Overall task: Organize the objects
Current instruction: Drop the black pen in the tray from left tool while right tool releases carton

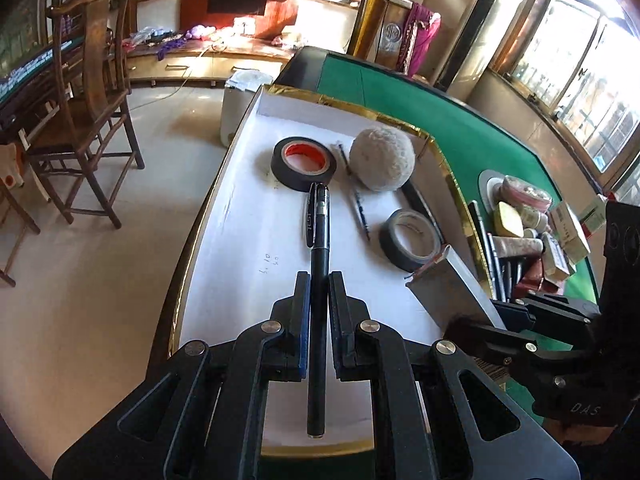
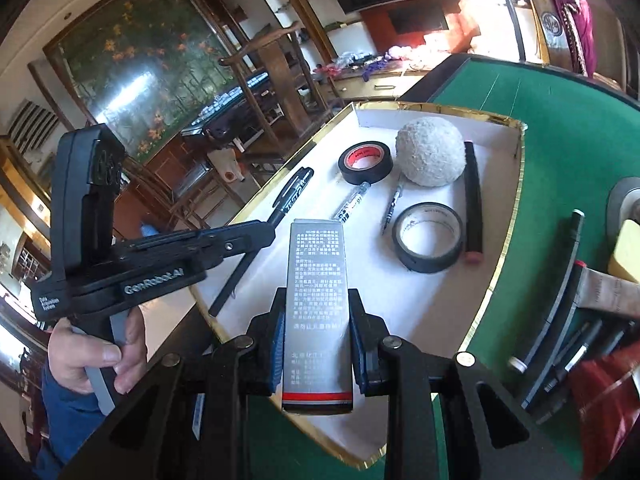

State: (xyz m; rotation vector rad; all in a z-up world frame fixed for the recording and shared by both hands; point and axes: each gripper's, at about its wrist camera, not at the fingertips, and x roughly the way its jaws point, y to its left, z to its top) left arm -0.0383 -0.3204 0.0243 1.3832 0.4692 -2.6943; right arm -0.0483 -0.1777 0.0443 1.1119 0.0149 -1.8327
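Observation:
My left gripper (image 1: pixel 319 280) is shut on a black pen (image 1: pixel 318 264) and holds it over a white, gold-edged tray (image 1: pixel 248 240). My right gripper (image 2: pixel 316 300) is shut on a long grey box (image 2: pixel 316 280) with printed text, above the tray's (image 2: pixel 400 304) near end. In the tray lie a black tape roll with a red core (image 1: pixel 302 164), a fuzzy off-white ball (image 1: pixel 382 160), a second black tape roll (image 1: pixel 410 240), two thin pens and a black stick (image 2: pixel 472 208). The right wrist view shows the left gripper (image 2: pixel 264 232), its pen (image 2: pixel 296 192) and the hand (image 2: pixel 92 356) holding it.
The tray rests on a green felt table (image 1: pixel 400 92). To its right lies a pile of boxes, pens and tubes (image 1: pixel 532 232). A wooden chair (image 1: pixel 88 100) and a white bin (image 1: pixel 240 100) stand on the floor to the left.

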